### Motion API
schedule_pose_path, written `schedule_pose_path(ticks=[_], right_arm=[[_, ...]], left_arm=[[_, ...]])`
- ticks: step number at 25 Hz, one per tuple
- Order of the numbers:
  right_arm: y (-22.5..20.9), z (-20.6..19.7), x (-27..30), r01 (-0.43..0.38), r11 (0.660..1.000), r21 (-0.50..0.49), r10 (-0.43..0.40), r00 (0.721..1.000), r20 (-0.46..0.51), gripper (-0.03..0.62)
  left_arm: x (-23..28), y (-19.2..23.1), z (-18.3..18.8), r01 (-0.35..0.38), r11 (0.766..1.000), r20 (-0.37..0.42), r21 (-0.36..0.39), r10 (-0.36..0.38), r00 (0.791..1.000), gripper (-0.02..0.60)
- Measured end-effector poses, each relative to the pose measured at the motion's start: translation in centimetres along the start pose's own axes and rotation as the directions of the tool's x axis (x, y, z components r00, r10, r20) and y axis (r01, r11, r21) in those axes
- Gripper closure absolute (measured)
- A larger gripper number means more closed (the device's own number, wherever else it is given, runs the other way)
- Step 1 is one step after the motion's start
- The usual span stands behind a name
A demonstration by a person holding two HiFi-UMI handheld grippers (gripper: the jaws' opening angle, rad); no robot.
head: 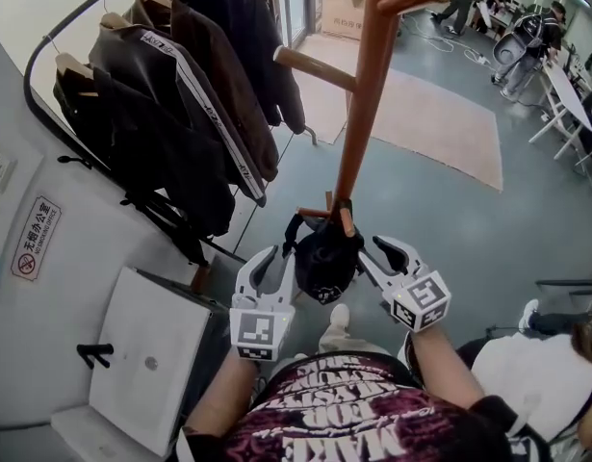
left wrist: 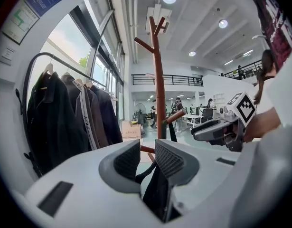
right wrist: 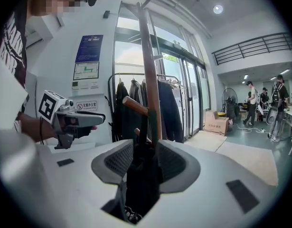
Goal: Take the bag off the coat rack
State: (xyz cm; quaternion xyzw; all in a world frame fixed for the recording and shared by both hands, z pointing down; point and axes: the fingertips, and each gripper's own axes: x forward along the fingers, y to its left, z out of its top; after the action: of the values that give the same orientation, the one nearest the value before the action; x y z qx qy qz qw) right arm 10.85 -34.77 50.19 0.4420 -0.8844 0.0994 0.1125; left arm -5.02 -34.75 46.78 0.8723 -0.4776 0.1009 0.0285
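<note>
We are reaching for the black fabric bag [head: 326, 258] that hangs low on the brown wooden coat rack [head: 358, 114], with the left gripper [head: 273, 261] and the right gripper [head: 380, 256] on either side of it, jaws apart, so next we should probably clamp it and lift.

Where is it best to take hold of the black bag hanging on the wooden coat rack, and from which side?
Probably the straps just below the peg, where they hang narrow and taut; the bag body looks too bulky to pinch. Come in level from the person's side, then lift up and outward, since the peg slopes upward.
</note>
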Motion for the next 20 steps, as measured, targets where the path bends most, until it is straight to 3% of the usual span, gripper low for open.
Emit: schedule_pose_path(ticks=[20], right_arm=[[-2.6, -1.2, 6.1, -0.093, 0.995, 0.047, 0.096, 0.994, -0.053, 0.433]], left_arm=[[9.9, -4.3, -2.5, 0.146, 0.989, -0.086, 0.015, -0.144, 0.986, 0.494]])
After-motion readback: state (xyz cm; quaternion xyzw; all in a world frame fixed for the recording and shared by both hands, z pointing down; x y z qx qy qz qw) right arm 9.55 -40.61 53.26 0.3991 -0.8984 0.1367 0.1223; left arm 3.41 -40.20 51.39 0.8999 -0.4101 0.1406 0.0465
